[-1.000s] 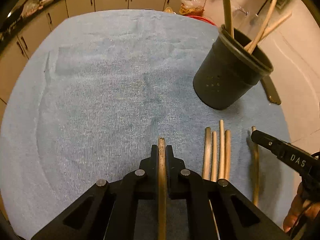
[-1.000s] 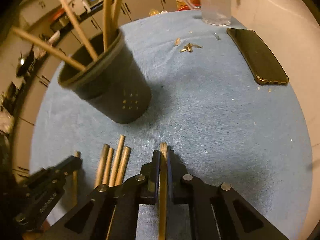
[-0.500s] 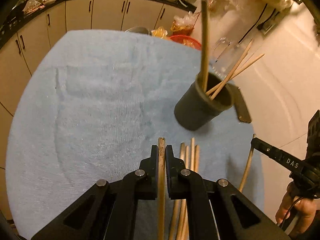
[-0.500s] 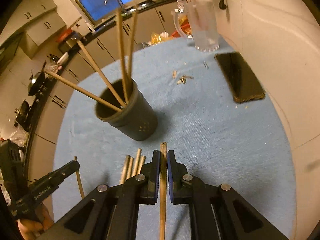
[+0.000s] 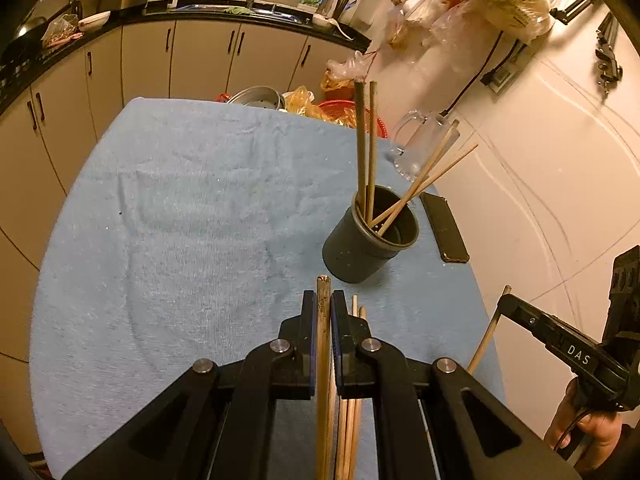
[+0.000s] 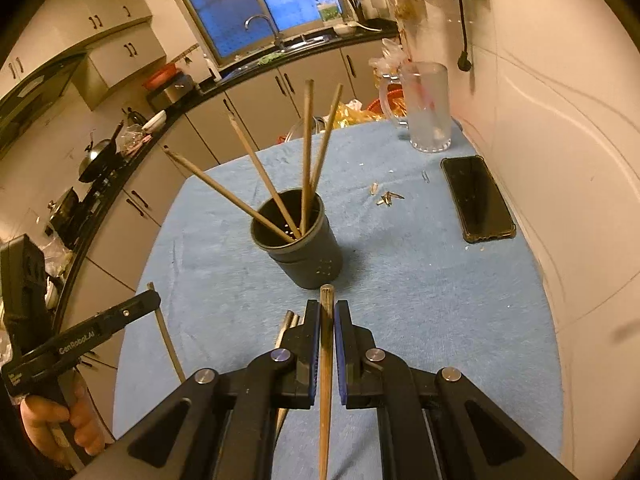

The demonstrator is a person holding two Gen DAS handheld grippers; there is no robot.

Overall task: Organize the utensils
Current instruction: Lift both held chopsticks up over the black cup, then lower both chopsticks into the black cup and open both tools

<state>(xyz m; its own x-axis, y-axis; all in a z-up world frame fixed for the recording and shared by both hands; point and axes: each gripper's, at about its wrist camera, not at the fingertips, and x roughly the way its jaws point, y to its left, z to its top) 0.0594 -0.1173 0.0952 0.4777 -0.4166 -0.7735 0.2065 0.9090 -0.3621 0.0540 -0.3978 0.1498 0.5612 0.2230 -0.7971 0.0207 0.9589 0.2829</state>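
Observation:
A dark round holder (image 5: 370,246) stands on the blue cloth with several chopsticks leaning in it; it also shows in the right wrist view (image 6: 300,250). My left gripper (image 5: 323,308) is shut on a wooden chopstick (image 5: 322,360), held high above the table. My right gripper (image 6: 327,312) is shut on another chopstick (image 6: 326,380), also raised. Loose chopsticks (image 5: 352,400) lie on the cloth below my left gripper; they show in the right wrist view (image 6: 286,332) too. In each view the other gripper appears at the edge holding its chopstick.
A black phone (image 6: 476,198) lies by the wall on the right. A glass mug (image 6: 426,108) stands at the far table edge. Small scraps (image 6: 388,198) lie on the cloth behind the holder. Kitchen cabinets (image 5: 192,56) run beyond the table.
Both grippers have risen well above the table, each with its chopstick, so the holder and table look smaller and farther. The loose chopsticks stay on the cloth.

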